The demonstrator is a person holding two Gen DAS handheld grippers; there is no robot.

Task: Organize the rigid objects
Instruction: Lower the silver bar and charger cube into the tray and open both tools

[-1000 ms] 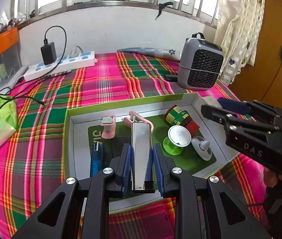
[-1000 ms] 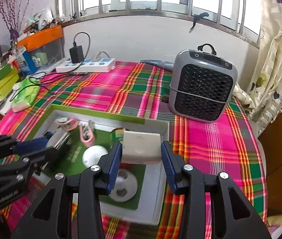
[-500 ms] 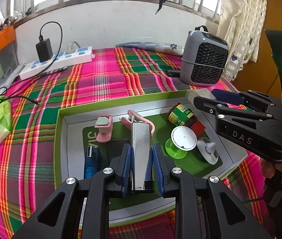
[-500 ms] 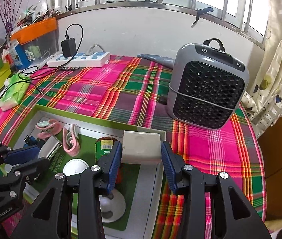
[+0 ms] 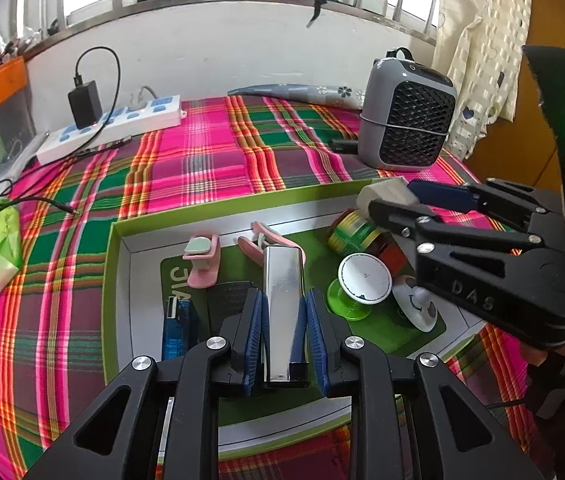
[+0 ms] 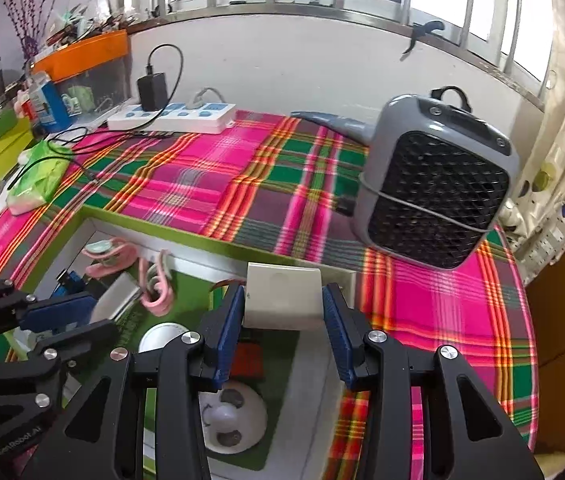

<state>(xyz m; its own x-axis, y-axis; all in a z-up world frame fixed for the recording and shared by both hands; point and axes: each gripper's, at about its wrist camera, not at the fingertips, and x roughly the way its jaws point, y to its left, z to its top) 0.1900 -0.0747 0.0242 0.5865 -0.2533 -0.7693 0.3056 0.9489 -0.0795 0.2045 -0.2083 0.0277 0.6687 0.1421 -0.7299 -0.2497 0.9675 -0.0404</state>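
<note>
My left gripper (image 5: 282, 312) is shut on a shiny silver metal bar (image 5: 282, 300), held lengthwise above the green-rimmed tray (image 5: 116, 280). Inside the tray lie pink clips (image 5: 202, 264), a blue lighter-like item (image 5: 178, 328), a green-and-yellow tin (image 5: 352, 232), a white disc on a green base (image 5: 364, 280) and a white round toy (image 5: 416, 308). My right gripper (image 6: 282, 316) is shut on a white rectangular block (image 6: 282, 296) over the tray's far right corner (image 6: 346, 276). In the left wrist view the right gripper (image 5: 398, 200) holds that block (image 5: 384, 194).
A grey fan heater (image 6: 434, 184) stands on the plaid cloth (image 6: 242, 176) beyond the tray. A white power strip with a black charger (image 6: 174, 114) and cables lie at the back left. A green tissue pack (image 6: 38, 178) sits left.
The right gripper with the white block has drifted toward the tray's far right corner. The left gripper still holds the silver bar over the tray.
</note>
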